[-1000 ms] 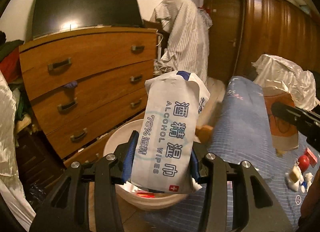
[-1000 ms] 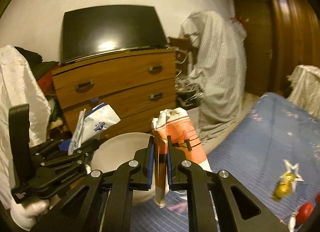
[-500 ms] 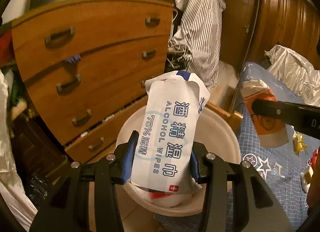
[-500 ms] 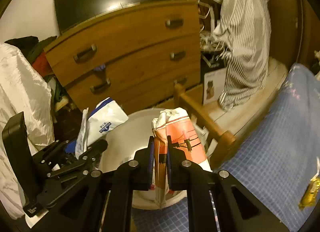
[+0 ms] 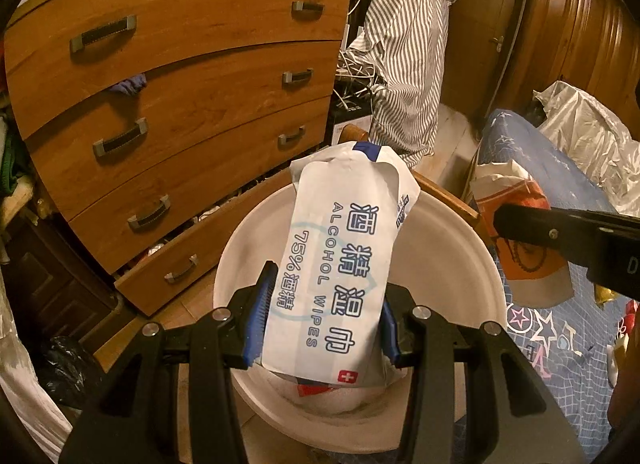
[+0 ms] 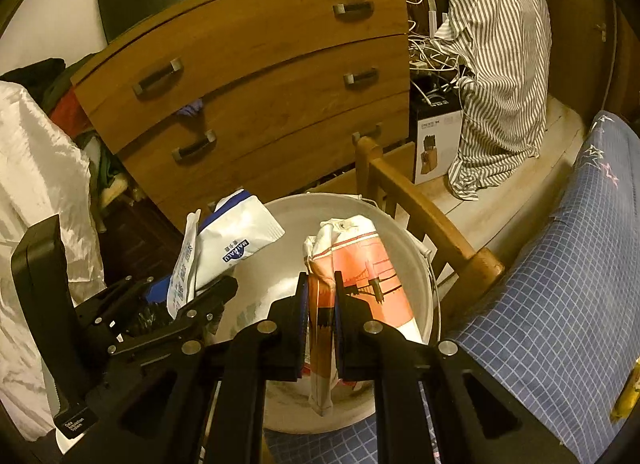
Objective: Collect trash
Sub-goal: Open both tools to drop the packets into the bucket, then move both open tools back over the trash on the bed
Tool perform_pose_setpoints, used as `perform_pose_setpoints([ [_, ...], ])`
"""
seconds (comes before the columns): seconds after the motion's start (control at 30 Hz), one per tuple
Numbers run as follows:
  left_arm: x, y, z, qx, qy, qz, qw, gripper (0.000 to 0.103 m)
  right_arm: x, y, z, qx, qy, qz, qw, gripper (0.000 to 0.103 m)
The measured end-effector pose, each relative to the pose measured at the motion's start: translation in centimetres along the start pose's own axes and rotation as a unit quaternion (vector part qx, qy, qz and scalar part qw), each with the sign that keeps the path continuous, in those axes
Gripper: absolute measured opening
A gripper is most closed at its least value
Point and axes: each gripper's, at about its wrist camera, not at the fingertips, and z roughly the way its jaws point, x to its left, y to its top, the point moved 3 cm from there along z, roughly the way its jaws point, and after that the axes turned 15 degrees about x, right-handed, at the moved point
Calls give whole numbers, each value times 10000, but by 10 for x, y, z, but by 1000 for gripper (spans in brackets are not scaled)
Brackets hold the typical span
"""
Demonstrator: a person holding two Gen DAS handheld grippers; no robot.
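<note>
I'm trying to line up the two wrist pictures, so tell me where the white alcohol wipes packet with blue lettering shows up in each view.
Left wrist view: the white alcohol wipes packet stands at centre, clamped in the left gripper, above the white plastic bucket.
Right wrist view: the same packet is at left of centre, seen edge-on in the left gripper.
Shared landmark: the bucket, in front of the wooden chest of drawers.
</note>
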Motion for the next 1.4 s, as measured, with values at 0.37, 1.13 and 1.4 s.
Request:
perform_pose_setpoints([
  [0.37,7,3,-2,-107,151,-129,9997,69,-17,-3,-11,-201,126,174,9996,38],
  [1.13,-186,-93,-14,225,-933,1568,9830,69,-165,-352,-151,-1489,-425,1701,9732,40],
  [1.4,-304,-166,17,897,-1467,2593,9504,69,-271,-485,-180,-1438,-1014,2675,9474,40],
])
